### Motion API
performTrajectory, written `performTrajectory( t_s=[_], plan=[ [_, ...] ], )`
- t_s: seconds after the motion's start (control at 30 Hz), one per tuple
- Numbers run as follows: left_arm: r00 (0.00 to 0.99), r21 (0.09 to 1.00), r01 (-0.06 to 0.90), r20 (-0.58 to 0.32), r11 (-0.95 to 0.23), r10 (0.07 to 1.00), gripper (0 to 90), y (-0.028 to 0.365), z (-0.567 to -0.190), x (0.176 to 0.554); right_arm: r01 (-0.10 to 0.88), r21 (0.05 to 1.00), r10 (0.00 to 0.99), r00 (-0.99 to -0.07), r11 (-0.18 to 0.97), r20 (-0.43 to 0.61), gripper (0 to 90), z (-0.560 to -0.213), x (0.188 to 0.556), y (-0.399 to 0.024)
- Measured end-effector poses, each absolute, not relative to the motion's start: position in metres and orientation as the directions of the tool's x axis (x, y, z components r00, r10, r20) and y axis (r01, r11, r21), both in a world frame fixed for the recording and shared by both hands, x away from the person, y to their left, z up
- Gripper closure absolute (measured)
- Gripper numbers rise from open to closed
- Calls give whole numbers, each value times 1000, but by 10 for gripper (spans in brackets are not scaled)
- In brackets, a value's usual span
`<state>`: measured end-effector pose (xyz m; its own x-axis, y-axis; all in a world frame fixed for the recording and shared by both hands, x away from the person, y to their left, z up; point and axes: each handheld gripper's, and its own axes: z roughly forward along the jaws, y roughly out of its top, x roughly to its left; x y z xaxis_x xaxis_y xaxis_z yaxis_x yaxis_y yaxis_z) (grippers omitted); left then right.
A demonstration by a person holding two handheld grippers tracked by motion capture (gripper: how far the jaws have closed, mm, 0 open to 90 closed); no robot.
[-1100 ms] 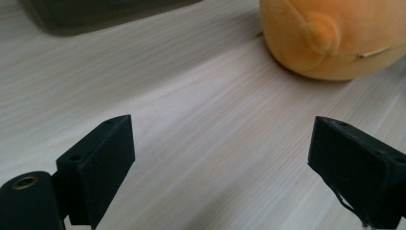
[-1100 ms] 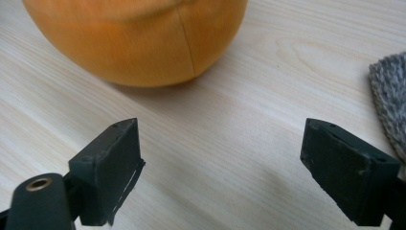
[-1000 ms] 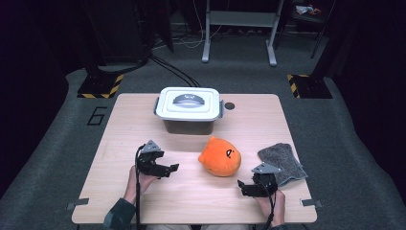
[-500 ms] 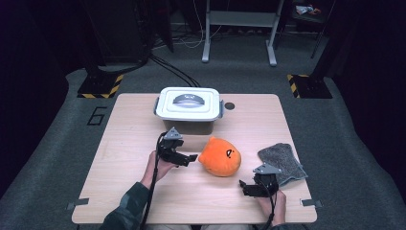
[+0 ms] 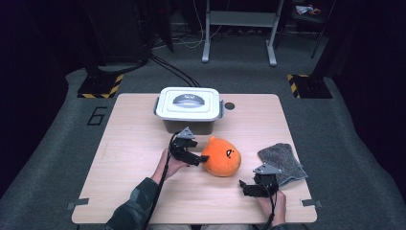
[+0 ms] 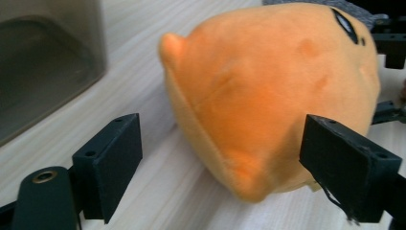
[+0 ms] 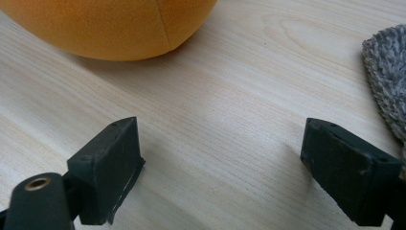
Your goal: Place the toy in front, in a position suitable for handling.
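Observation:
An orange plush toy [image 5: 221, 155] with a black eye lies in the middle of the wooden table [image 5: 129, 139]. My left gripper [image 5: 200, 159] has come up to its left side. In the left gripper view the plush's near end [image 6: 268, 100] sits between the jaws. They have just been closing a little, but the left pad [image 6: 112, 163] still stands clear of the fabric. My right gripper [image 5: 246, 187] rests open near the front edge. Bare wood lies between its pads [image 7: 110, 167], with the plush [image 7: 110, 24] further ahead.
A grey bin with a white lid [image 5: 189, 108] stands just behind the plush and shows as a grey wall [image 6: 43, 62] beside the left gripper. A grey fuzzy cloth [image 5: 282, 163] lies at the right, next to the right gripper [image 7: 222, 167].
My left hand has moved right across the table, from its left-middle up to the plush. The right gripper, the plush, the cloth and the bin have kept their places.

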<state>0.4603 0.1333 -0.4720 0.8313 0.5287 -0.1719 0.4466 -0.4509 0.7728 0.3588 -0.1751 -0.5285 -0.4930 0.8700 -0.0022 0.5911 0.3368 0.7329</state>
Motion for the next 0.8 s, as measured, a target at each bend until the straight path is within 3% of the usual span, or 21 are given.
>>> performTrajectory(
  t_s=[0.07,0.2,0.47,0.63,0.8],
  plan=[
    [850,771,426,-162,-473,500,192,129,-474,459,591,733,870,-493,337,-3,127,-529,359,-175],
    [867,778,413,-175,-474,467,345,122,-478,455,591,733,871,-492,337,-3,127,-529,359,-175],
    [865,779,411,-168,-474,474,636,117,-483,450,592,732,871,-492,337,-3,126,-529,358,-175],
    [851,794,418,-171,-442,496,738,118,-482,446,591,733,870,-493,337,-4,126,-529,358,-175],
    [830,819,432,-197,-377,522,770,117,-479,440,588,734,870,-494,339,-6,126,-529,359,-175]
  ],
)
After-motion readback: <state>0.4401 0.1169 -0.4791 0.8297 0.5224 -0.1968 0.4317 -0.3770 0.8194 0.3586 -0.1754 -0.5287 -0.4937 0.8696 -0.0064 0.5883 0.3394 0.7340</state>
